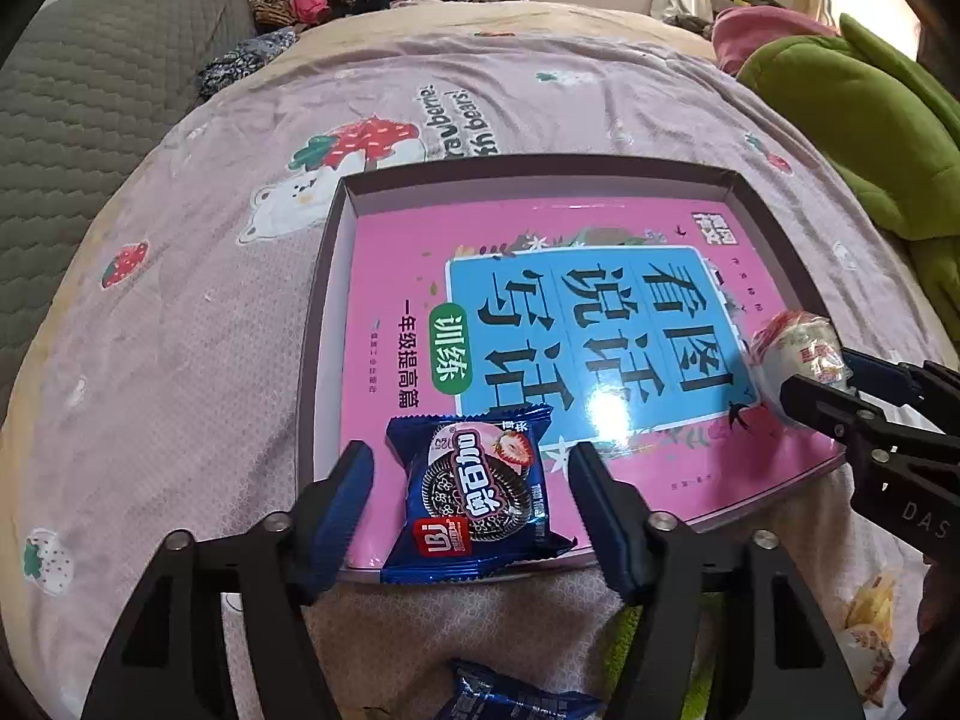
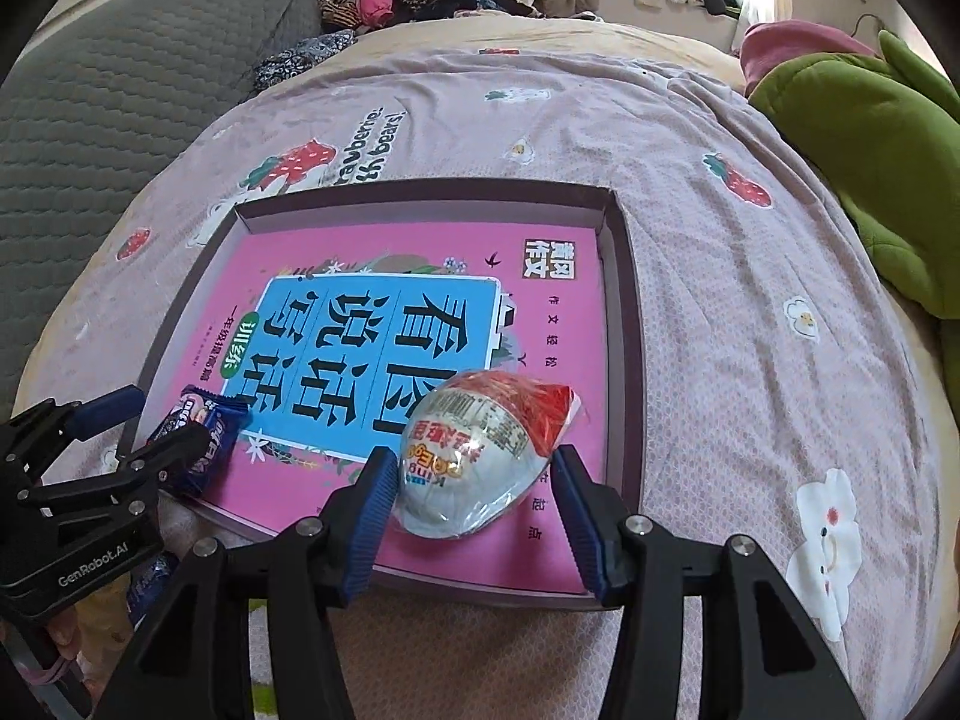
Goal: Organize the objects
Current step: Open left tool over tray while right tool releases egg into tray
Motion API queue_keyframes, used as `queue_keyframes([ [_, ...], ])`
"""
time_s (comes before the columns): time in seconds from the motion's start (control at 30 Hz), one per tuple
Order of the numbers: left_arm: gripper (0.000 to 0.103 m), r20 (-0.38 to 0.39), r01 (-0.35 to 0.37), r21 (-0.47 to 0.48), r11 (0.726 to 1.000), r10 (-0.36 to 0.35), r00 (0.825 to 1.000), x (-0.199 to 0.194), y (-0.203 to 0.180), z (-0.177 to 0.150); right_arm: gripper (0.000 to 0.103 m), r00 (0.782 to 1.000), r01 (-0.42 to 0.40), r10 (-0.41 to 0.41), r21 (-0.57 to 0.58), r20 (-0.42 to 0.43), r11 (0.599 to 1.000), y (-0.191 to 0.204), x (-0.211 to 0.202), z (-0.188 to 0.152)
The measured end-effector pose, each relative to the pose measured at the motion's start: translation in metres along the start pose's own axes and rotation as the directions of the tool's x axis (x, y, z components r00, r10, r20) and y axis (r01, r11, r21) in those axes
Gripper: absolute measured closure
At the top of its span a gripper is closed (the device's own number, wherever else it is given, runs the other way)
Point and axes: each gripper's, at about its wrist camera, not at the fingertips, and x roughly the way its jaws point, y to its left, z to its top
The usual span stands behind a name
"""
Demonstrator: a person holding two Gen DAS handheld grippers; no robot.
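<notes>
Step in hand, as judged: setting two snacks down in the shallow mauve cardboard tray (image 1: 336, 276) on the strawberry-print pink bedspread (image 1: 180, 330), then backing out.

Left gripper (image 1: 471, 501): jaws stand wide, both blue pads clear of the blue foil-wrapped sandwich-cookie packet (image 1: 474, 498), which lies flat between them at the tray's near edge, its near end overhanging the rim. To finish well, lift straight back along the fingers without dragging a pad across the foil; the packet looks light and slippery and would likely skate off the rim.

Right gripper (image 2: 474, 477): jaws part-open around the egg-shaped white snack in clear crinkly wrap with a red twisted end (image 2: 480, 456). Left pad is against or nearly against it, right pad appears just clear; cannot tell whether any grip remains. The egg rests on the glossy pink-and-blue workbook cover (image 2: 420, 324) lining the tray, near its right front corner. Rounded body may roll, so ease open evenly and withdraw slowly.

A second blue packet (image 1: 516, 699) lies on the bedspread near the tray, not yet put away.
</notes>
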Motion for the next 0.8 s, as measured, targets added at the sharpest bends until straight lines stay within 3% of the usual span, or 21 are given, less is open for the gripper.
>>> queue_keyframes([
  [0.4,0.033,0.006,-0.013,-0.035,0.999,0.013,1.000,-0.016,0.010,-0.012,0.046,1.000,-0.003,0.003,-0.004,-0.004,1.000,0.004,-0.015,-0.009],
  [0.67,0.033,0.071,-0.008,-0.064,0.998,0.013,0.997,-0.059,0.015,-0.019,0.045,0.999,-0.010,0.012,-0.029,0.051,1.000,0.016,-0.054,-0.014],
  [0.8,0.031,0.104,-0.011,-0.098,0.995,0.021,0.994,-0.087,0.022,-0.025,0.039,0.996,-0.025,0.030,-0.048,0.088,0.999,0.025,-0.082,-0.019],
])
